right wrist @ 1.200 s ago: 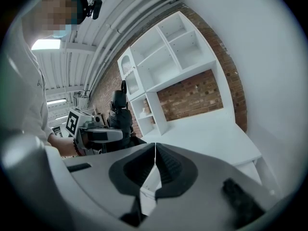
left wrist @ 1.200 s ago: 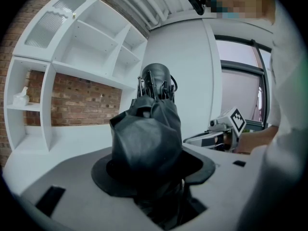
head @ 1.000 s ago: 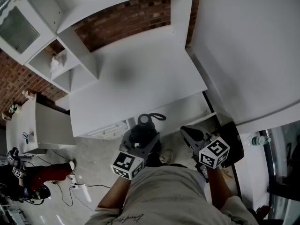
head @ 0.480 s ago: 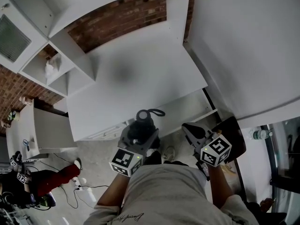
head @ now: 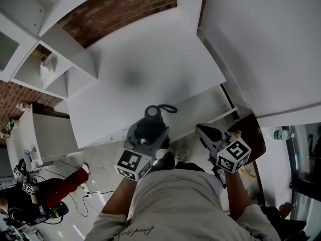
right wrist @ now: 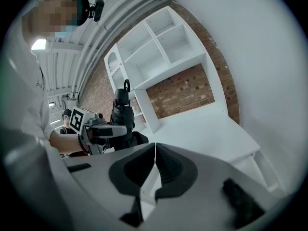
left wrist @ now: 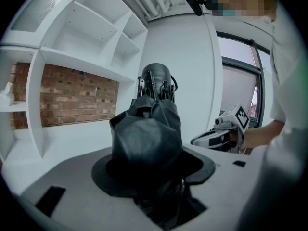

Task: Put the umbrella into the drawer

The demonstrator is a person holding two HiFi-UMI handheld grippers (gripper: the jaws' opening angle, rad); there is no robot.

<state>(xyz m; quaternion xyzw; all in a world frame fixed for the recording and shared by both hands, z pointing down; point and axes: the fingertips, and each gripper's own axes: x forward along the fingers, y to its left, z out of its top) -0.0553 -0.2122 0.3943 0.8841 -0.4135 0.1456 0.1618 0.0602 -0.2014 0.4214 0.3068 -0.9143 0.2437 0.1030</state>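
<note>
Grips the folded black umbrella (head: 152, 113) in the jaws of the left gripper (head: 149, 129), fabric bunched between the pads, loop-strap end pointing to 12 o'clock in the head view, just over the near edge of the white worktop (head: 150, 69). Holds the right gripper (head: 204, 131) at 3 o'clock of the left one, apart from it, jaws clenched together on nothing. Shows the white drawer (head: 203, 109) pulled open under the worktop, at 12 o'clock of the right gripper, umbrella outside it at its 9 o'clock. Sets white shelves (head: 55, 69) at 9 o'clock of the worktop, brick wall (head: 125, 6) at 12 o'clock
</note>
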